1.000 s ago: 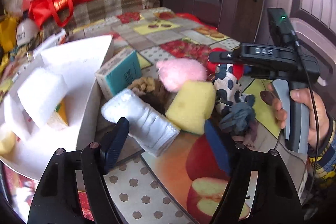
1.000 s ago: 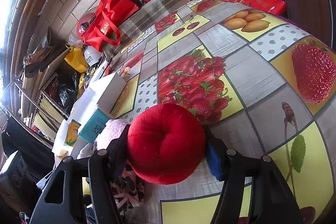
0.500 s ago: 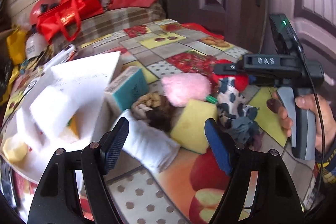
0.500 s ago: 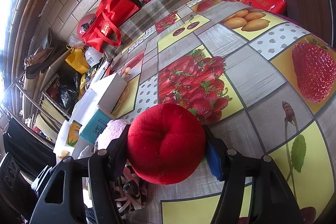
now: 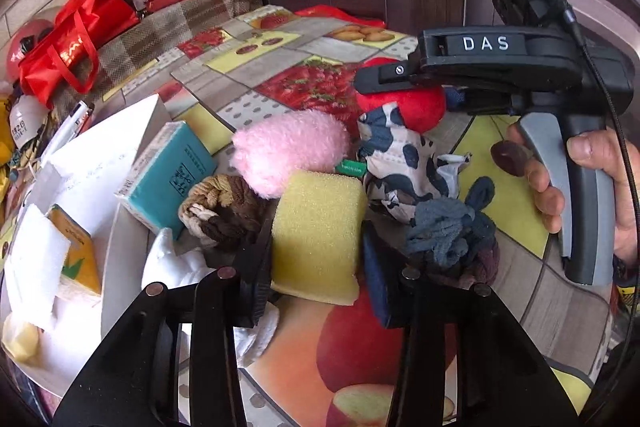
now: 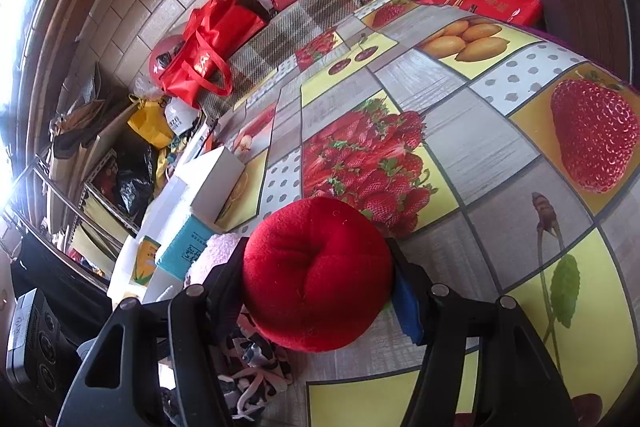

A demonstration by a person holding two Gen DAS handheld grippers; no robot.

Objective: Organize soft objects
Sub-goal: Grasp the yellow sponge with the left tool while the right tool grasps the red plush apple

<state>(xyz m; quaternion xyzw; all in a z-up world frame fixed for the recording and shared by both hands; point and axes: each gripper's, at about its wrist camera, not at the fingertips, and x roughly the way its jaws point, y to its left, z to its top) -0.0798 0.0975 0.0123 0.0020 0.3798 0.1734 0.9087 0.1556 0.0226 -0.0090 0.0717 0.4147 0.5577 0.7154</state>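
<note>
My left gripper [image 5: 316, 279] is shut on a yellow sponge [image 5: 318, 235] in the pile of soft things on the fruit-print tablecloth [image 5: 400, 339]. Around the sponge lie a pink fluffy ball [image 5: 288, 147], a brown knitted bundle [image 5: 224, 207], a cow-print cloth [image 5: 404, 159], a blue-grey sock [image 5: 448, 231] and a white rolled cloth [image 5: 176, 267]. My right gripper [image 6: 320, 291] is shut on a red plush ball [image 6: 316, 271] resting on the table; the ball also shows in the left wrist view [image 5: 404, 103].
A white box [image 5: 92, 179] with white foam and a yellow packet stands at the left, a teal carton [image 5: 168, 175] leaning against it. Red bags [image 6: 208, 43] and a plaid cloth lie at the table's far end. A dark door is behind.
My left gripper moved forward over the white rolled cloth and closed on the yellow sponge. My right gripper stayed still, shut on the red ball.
</note>
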